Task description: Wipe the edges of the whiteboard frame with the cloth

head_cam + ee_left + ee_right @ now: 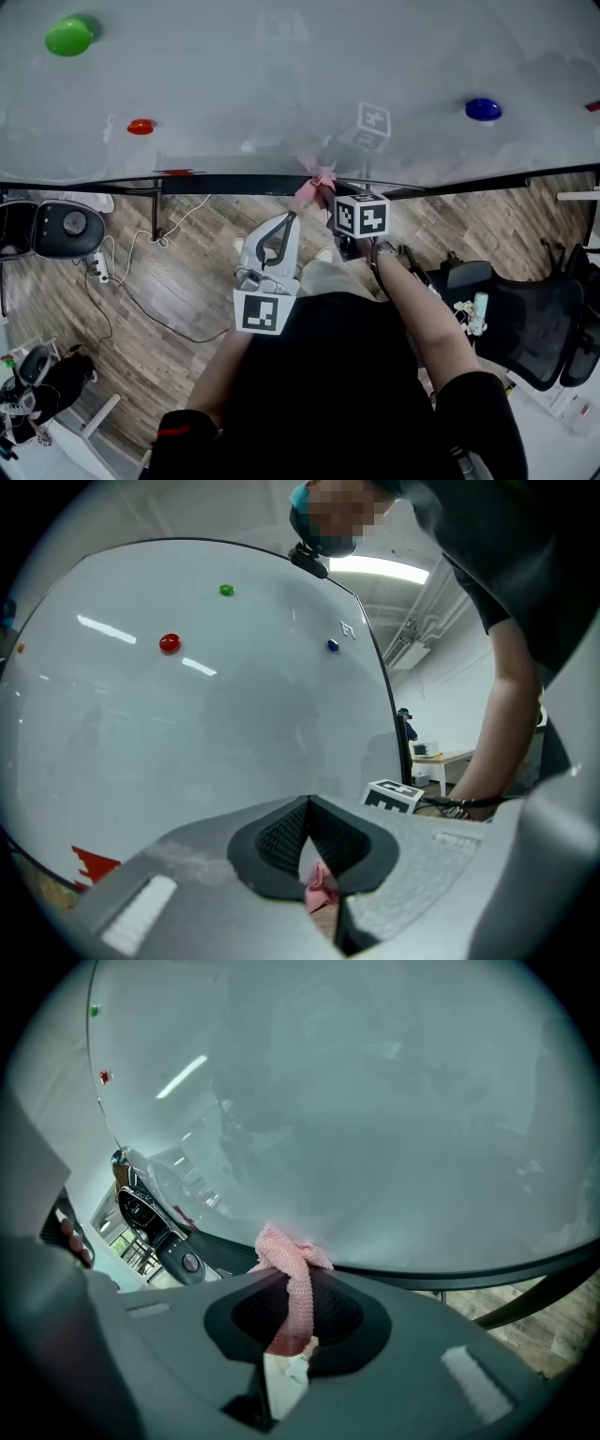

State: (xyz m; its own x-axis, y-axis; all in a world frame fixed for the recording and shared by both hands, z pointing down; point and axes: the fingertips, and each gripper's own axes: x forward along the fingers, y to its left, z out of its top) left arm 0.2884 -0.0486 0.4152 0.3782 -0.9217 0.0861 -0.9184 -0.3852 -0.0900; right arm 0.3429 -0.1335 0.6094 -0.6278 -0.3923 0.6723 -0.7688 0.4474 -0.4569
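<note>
My right gripper (328, 192) is clamped on the pink cloth (286, 1255), whose knotted end touches the whiteboard's (281, 84) dark bottom frame (234, 185) near the middle. The cloth is twisted into a strip, its long axis running from the frame down between the jaws. My left gripper (289, 220) pinches its lower tail, jaws narrow. The frame runs open to both sides.
</note>
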